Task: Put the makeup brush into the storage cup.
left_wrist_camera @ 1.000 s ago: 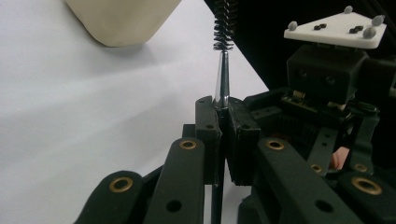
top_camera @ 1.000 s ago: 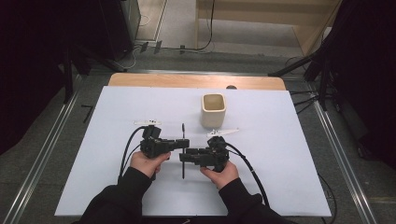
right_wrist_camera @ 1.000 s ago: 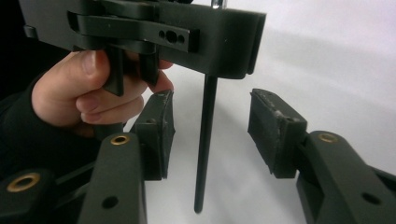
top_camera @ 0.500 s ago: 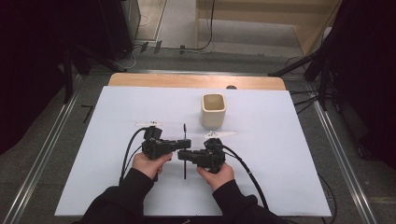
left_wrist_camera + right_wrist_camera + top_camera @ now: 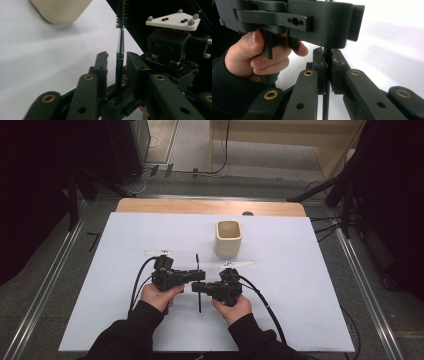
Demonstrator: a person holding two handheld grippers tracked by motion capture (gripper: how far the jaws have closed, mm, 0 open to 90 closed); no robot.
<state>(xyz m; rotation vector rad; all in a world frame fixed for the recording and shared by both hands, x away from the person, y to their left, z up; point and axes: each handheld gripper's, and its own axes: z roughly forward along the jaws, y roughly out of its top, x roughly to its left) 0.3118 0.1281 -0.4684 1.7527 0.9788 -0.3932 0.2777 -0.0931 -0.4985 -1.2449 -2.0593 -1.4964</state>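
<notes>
My right tongs clamp brush; left tongs just opened, loose around it. Beige cup beyond tongs, contents unseen. Desk open rightward.

We are seeing the white table glowing evenly under overhead light in the high view, its surroundings sinking into darkness at both upper corners. In both gripper views, near jaws are blurring softly while the sheet is glaring.

grey carpet floor, white tabletop, wooden furniture behind, dark surroundings.
</notes>
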